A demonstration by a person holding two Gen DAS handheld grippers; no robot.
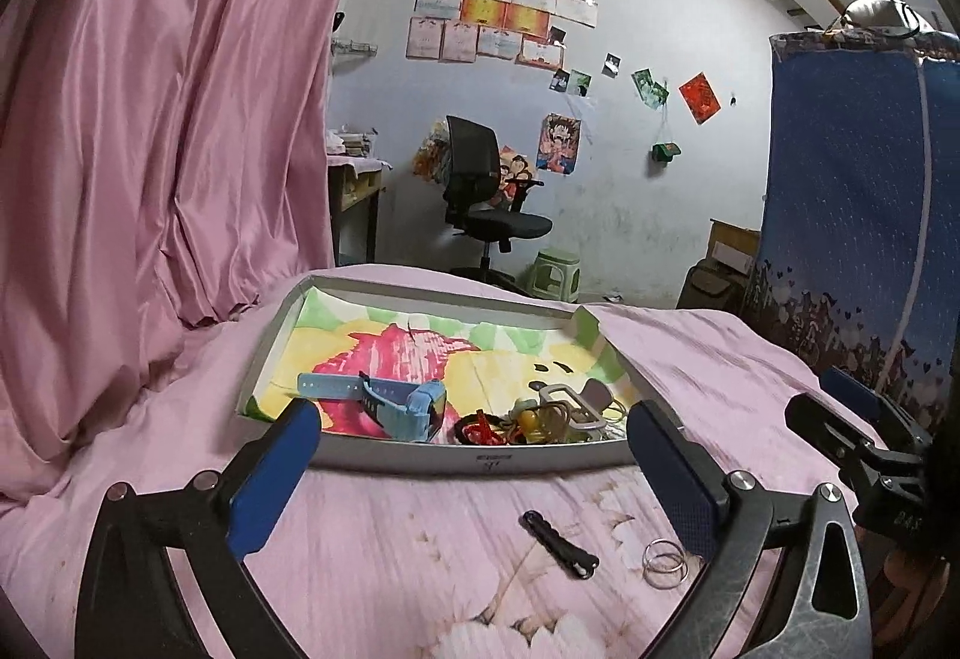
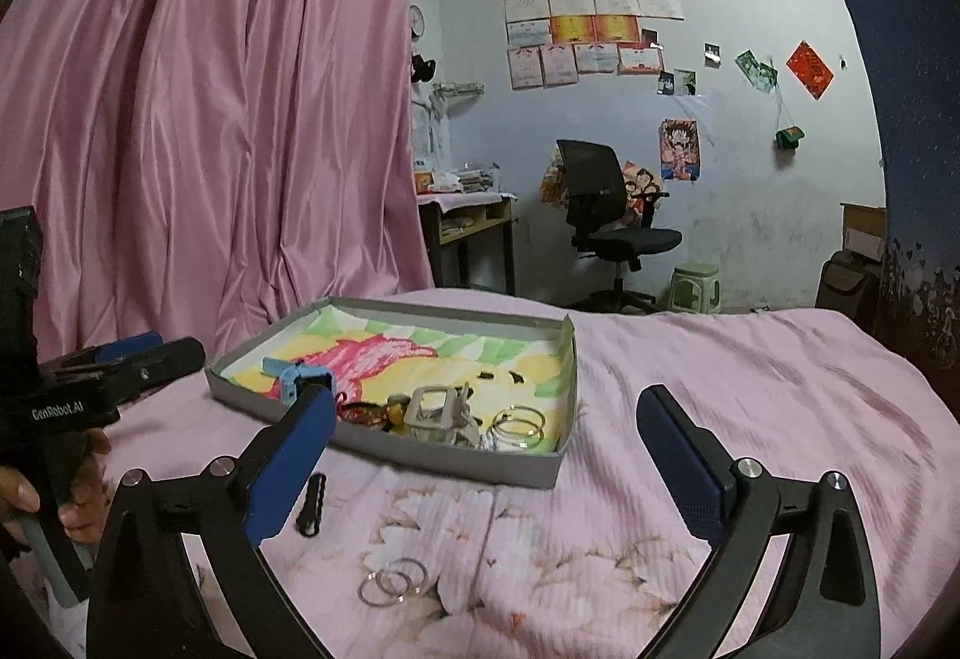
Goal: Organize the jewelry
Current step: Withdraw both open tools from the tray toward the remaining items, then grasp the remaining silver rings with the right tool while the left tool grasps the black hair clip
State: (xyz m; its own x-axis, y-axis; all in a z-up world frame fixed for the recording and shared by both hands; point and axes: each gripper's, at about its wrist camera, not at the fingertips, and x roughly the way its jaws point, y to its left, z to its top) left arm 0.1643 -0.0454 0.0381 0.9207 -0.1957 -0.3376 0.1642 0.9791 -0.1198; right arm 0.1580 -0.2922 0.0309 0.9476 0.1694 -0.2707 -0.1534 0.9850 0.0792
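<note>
1. A shallow grey box (image 2: 543, 470) is seen lying on the bed (image 2: 750, 377), lined with a brightly coloured drawing; the jewelry is gathered inside it.
2. A blue watch (image 1: 414, 401) is laid in the box's left part; toward the near right corner a heap is found: a red-and-black band (image 1: 477, 428), an amber bead (image 1: 528, 422), a pale square buckle (image 2: 429, 407) and thin gold bangles (image 2: 519, 428).
3. Outside the box, on the pink floral sheet (image 1: 390, 539) in front of it, a black hair clip (image 1: 558, 542) is left lying; just beside it, three linked silver rings (image 2: 393, 581) are seen flat on the sheet.
4. The left hand-held gripper (image 1: 474, 470) is held above the sheet before the box's near wall, its blue pads spread wide apart with nothing between them.
5. The right hand-held gripper (image 2: 486, 464) is likewise held with its pads wide apart and nothing grasped; the clip and rings lie below it.
6. A hand (image 2: 36, 497) is seen wrapped around the left tool's handle.
7. Behind the bed, a pink curtain (image 2: 210, 119), a black office chair (image 2: 612, 221), a green stool (image 2: 696, 287) and a wall of papers and posters are visible.
</note>
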